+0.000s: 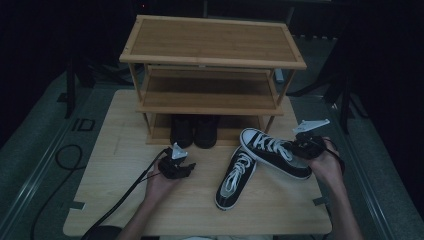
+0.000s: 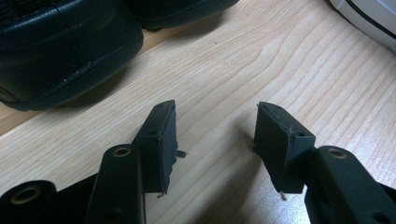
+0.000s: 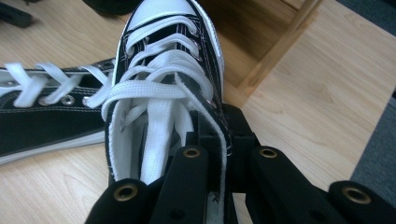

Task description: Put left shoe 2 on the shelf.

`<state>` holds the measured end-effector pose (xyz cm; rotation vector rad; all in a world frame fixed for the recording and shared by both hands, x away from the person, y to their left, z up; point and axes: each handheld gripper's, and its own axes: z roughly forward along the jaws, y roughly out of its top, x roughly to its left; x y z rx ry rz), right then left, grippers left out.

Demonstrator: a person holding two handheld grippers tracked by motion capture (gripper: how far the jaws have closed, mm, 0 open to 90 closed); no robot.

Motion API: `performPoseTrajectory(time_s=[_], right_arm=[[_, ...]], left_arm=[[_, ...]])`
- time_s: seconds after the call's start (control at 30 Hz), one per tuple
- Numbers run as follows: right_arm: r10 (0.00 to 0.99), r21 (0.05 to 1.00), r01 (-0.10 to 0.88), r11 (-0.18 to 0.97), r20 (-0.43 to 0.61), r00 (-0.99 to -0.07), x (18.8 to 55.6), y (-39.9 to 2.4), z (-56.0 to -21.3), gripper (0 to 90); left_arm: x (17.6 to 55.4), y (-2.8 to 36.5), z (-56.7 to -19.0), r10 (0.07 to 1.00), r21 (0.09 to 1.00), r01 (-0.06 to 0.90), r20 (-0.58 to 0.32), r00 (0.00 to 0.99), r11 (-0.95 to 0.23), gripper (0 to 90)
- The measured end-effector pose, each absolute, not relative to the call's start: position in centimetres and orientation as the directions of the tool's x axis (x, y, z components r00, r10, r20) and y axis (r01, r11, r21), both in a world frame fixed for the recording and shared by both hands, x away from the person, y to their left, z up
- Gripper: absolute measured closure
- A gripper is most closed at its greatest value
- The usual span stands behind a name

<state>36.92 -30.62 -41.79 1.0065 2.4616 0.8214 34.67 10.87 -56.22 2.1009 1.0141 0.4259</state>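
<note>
A black-and-white laced sneaker (image 1: 272, 152) (image 3: 163, 70) lies at an angle at the table's right, toe toward the shoe rack. My right gripper (image 1: 296, 150) (image 3: 219, 128) is shut on the side wall of its opening near the heel. This sneaker crosses over the toe of its mate (image 1: 235, 177) (image 3: 42, 112), which lies flat on the table. My left gripper (image 1: 186, 167) (image 2: 215, 126) rests low over the table in front of the rack, open, with bare wood between its pads.
A three-tier bamboo shoe rack (image 1: 212, 40) stands at the back of the wooden table (image 1: 120, 150). A pair of black shoes (image 1: 194, 130) (image 2: 60, 46) sits on its bottom shelf. A rack leg (image 3: 275, 51) is just beyond the held sneaker.
</note>
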Motion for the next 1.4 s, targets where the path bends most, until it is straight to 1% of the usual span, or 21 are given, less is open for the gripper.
performPoseTrajectory(time_s=[0.93, 1.4], right_arm=[[0.632, 0.658, 0.414, 0.629, -0.124, -0.765, 37.9, -27.2, -39.7, 88.3], [0.591, 0.664, 0.378, 0.645, -0.119, -0.798, 38.2, -25.6, -38.7, 88.3]], left_arm=[[34.7, 10.9, -56.2, 0.774, 0.748, 0.527, -0.027, 0.632, -0.404, 49.3], [34.7, 10.9, -56.2, 0.774, 0.748, 0.525, -0.024, 0.632, -0.405, 49.3]])
